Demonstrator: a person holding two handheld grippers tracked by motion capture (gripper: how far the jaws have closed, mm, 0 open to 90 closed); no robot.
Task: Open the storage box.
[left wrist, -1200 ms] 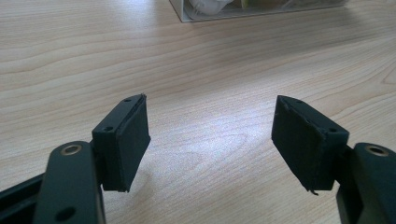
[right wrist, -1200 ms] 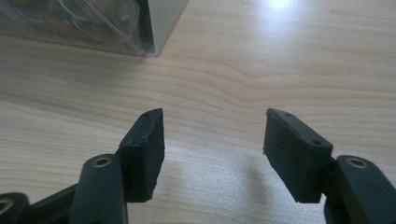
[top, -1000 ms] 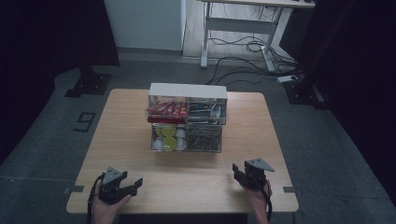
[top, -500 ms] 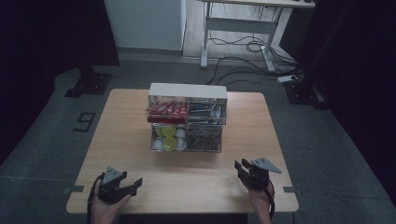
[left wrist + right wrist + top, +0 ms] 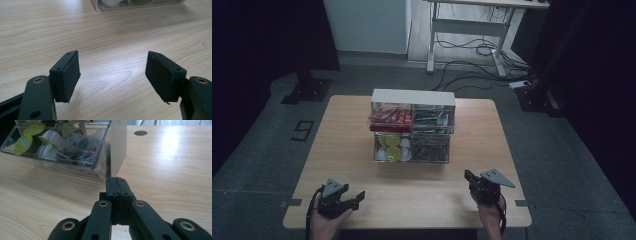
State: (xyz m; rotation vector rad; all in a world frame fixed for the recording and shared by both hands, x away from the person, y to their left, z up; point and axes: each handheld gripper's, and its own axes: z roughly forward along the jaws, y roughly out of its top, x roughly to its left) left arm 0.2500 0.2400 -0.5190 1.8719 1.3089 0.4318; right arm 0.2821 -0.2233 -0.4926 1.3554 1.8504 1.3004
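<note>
Clear drawer box (image 5: 413, 131) sits well beyond both tongs, between them.

Left tongs (image 5: 355, 196) jaws spread wide, right tongs (image 5: 469, 176) just closed, pads pressed together, empty

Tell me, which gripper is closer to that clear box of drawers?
Right, slightly. The right gripper sits below the clear drawer box's right corner; the left gripper lies farther down near the table's front-left edge.

Probably a lab, dark curtains (image 5: 267, 35), floor cables (image 5: 472, 50), taped wooden table (image 5: 357, 130)
</note>
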